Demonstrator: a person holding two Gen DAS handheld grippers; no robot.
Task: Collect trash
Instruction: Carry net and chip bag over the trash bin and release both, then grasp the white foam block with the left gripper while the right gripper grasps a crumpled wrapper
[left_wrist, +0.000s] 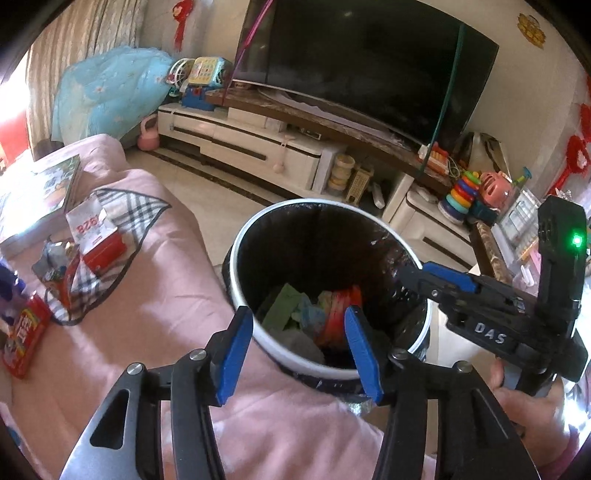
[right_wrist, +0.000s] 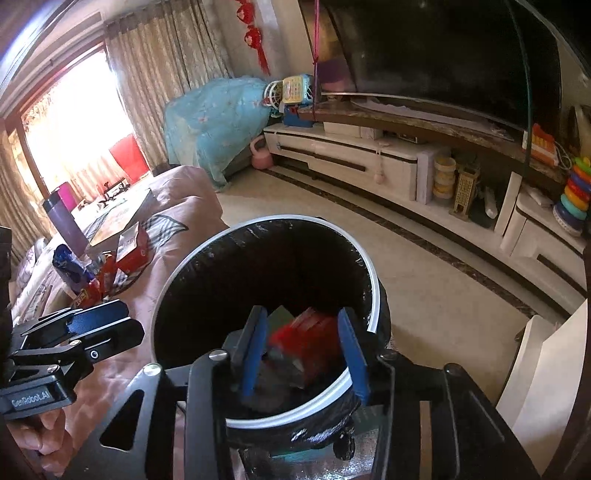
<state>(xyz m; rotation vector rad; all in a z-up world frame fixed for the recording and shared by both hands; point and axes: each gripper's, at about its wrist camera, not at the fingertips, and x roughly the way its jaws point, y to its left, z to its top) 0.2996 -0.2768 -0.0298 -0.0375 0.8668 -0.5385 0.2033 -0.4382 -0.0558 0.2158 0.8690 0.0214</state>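
Note:
A round bin (left_wrist: 258, 334) with a white rim and black liner stands by the pink-covered table; it holds green, blue and red scraps (left_wrist: 314, 314). My left gripper (left_wrist: 299, 350) is open and empty, just above the bin's near rim. My right gripper (right_wrist: 304, 352) is open over the bin (right_wrist: 375, 295); a blurred red packet (right_wrist: 308, 339) shows between its fingers, inside the bin. The right gripper also shows in the left wrist view (left_wrist: 436, 280), at the bin's right rim. More trash lies on the table: a red-and-white box (left_wrist: 98, 240), wrappers (left_wrist: 55, 266) and a red packet (left_wrist: 24, 338).
A checked cloth (left_wrist: 125, 218) lies under the box. A purple bottle (right_wrist: 64, 221) and a book (left_wrist: 55, 184) sit farther back on the table. A TV cabinet (left_wrist: 258, 147) with toys runs along the far wall, across open floor.

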